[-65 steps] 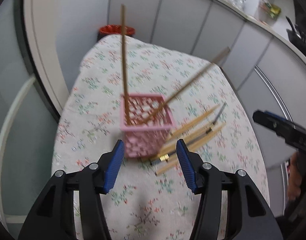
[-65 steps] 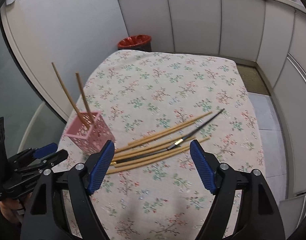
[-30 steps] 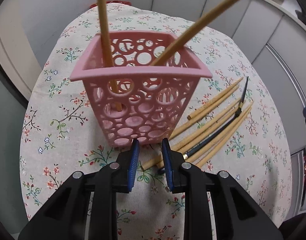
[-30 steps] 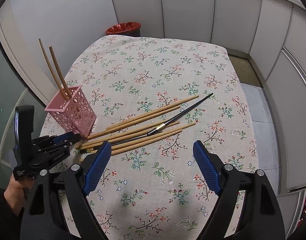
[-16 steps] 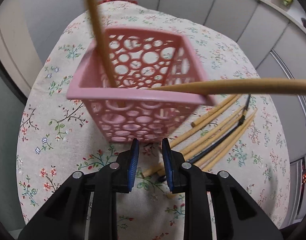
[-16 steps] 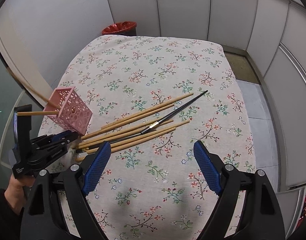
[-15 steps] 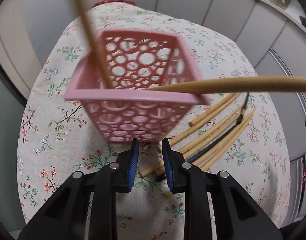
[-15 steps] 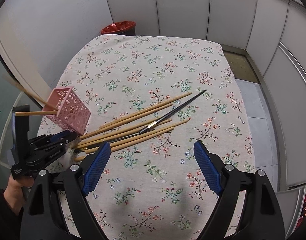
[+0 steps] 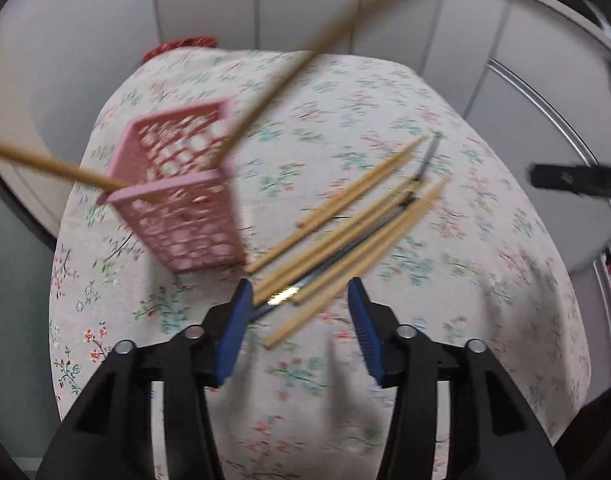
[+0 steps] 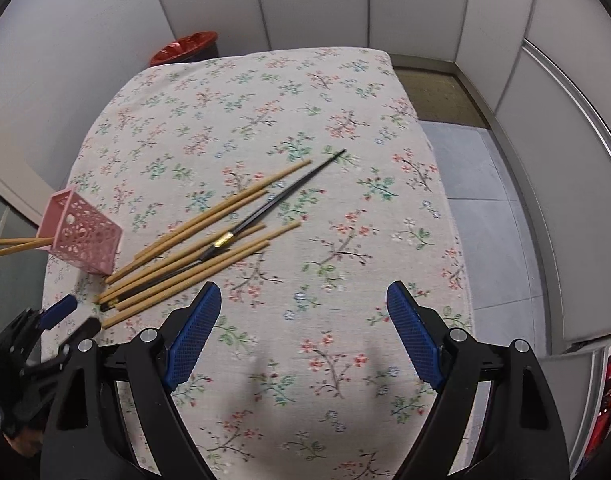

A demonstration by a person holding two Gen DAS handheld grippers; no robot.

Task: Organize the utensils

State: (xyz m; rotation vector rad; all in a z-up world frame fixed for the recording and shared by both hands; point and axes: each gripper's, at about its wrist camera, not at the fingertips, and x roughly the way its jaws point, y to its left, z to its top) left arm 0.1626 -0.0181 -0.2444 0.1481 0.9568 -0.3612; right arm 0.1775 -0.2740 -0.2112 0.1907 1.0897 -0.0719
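A pink perforated basket (image 9: pixel 181 208) (image 10: pixel 85 236) is tipped over near the table's left edge, its mouth facing left. Two wooden chopsticks (image 9: pixel 45 164) (image 10: pixel 13 244) stick out of it. Several loose wooden chopsticks (image 9: pixel 345 232) (image 10: pixel 209 240) and a black one with a gold band (image 10: pixel 273 204) lie in a fan to its right. My left gripper (image 9: pixel 299 296) (image 10: pixel 71 318) is open, its fingers on either side of the near ends of that fan. My right gripper (image 10: pixel 303 300) hangs open above bare cloth near the front edge, holding nothing.
The floral tablecloth (image 10: pixel 265 100) covers the whole table. A red bin (image 10: pixel 185 46) stands behind the far left corner. White cabinet panels run along the back and right. The floor (image 10: pixel 465 160) drops off past the right table edge. The left wrist view is motion-blurred.
My left gripper has gone from nearly shut at the basket's base to wide open and shifted right over the chopstick ends. The basket has tipped over to the left.
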